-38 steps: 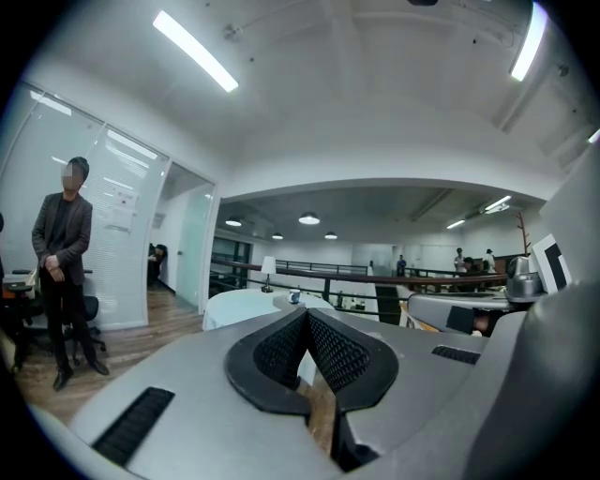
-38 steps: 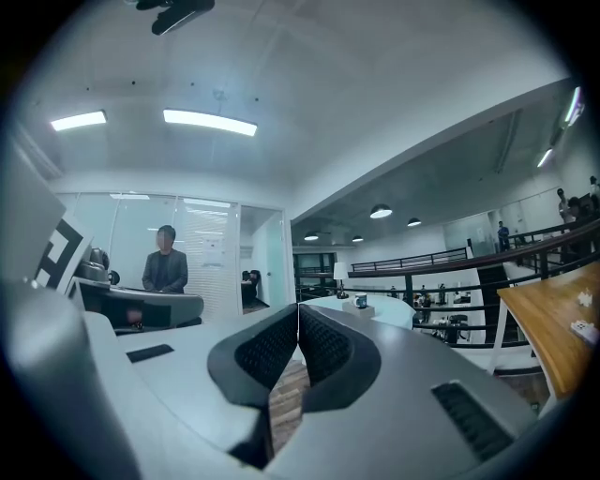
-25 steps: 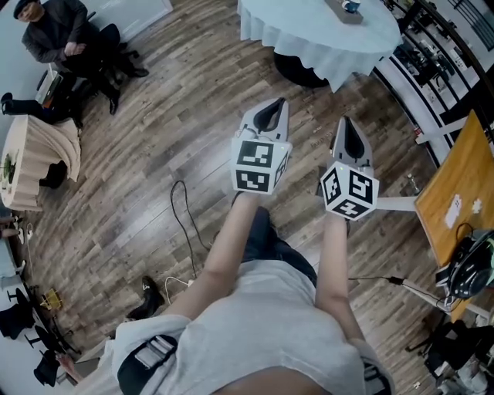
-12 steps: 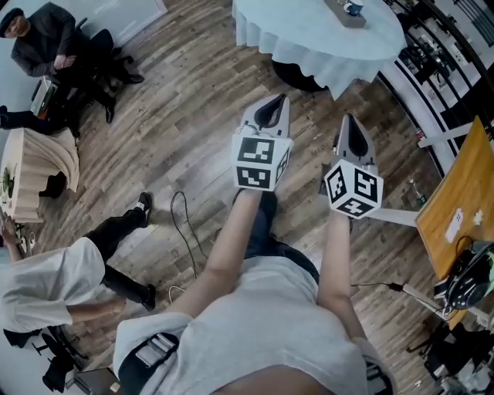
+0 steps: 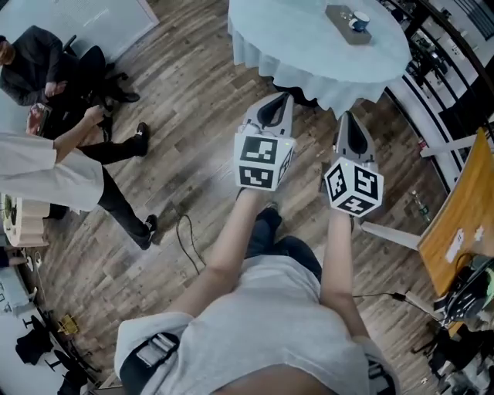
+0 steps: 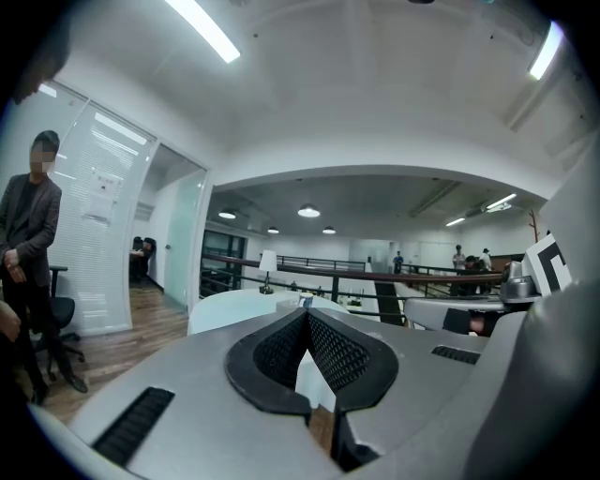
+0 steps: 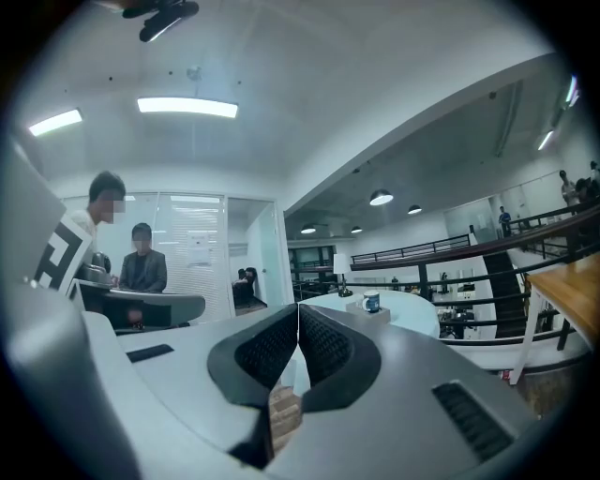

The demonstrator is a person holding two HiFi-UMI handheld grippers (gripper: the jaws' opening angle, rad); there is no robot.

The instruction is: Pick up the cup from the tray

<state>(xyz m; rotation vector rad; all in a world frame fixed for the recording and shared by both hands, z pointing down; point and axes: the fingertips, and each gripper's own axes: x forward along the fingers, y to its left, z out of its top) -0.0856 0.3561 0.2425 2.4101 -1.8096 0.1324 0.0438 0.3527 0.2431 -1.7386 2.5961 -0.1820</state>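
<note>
A blue and white cup (image 5: 359, 21) stands on a small grey tray (image 5: 346, 15) on a round table with a pale cloth (image 5: 309, 38), far ahead of me. The cup (image 7: 372, 302) and tray (image 7: 368, 313) also show in the right gripper view, on the table (image 7: 394, 314). In the left gripper view the cup (image 6: 304, 302) is small, just above the jaw tips. My left gripper (image 5: 272, 106) and right gripper (image 5: 351, 122) are held out side by side over the wooden floor, short of the table. Both are shut with nothing between the jaws.
A person in a white top (image 5: 46, 170) bends over at the left, beside a seated person in dark clothes (image 5: 38, 62). A black cable (image 5: 185, 231) lies on the floor. A wooden table (image 5: 463, 208) and a railing (image 5: 432, 54) stand at the right.
The view has moved forward, so the round table with the cup is nearer. The person in white has walked up along the left side. Both grippers stay shut.
</note>
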